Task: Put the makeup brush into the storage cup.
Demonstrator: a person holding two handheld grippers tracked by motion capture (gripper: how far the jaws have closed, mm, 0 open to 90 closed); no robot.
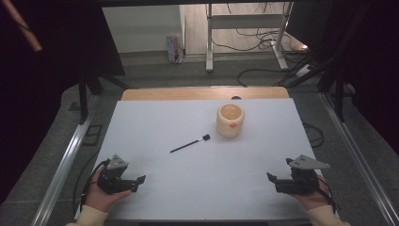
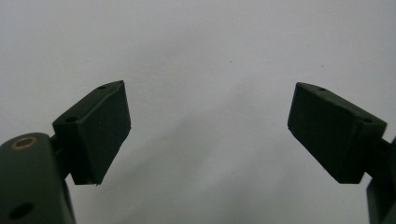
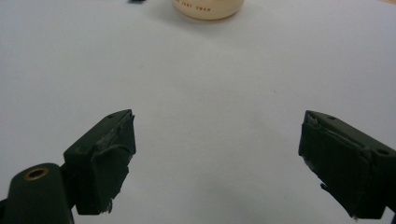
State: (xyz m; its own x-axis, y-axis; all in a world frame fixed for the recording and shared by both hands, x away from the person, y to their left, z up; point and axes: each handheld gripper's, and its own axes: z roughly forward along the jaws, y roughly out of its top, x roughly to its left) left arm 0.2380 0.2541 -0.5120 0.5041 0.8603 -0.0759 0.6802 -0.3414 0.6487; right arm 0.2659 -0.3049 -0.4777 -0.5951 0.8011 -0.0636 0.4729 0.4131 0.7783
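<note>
A cream cup (image 1: 230,120) with a small orange mark stands upright on the far right part of the white table (image 1: 197,188). A thin black stick with a small brush-like head (image 1: 190,143) lies slantwise near the middle, left of the cup. My left gripper (image 1: 140,179) rests at the near left in a hand, open, with bare table between its jaws (image 2: 208,126). My right gripper (image 1: 271,178) rests at the near right, open too (image 3: 217,149). In the right gripper view the base of the cup (image 3: 208,9) stands well ahead of the jaws.
A wooden strip (image 1: 204,93) runs along the table's far edge. Metal rails flank the table at left (image 1: 66,162) and right (image 1: 360,153). Beyond it, on the floor, are desk legs (image 1: 209,47) and loose cables (image 1: 263,42).
</note>
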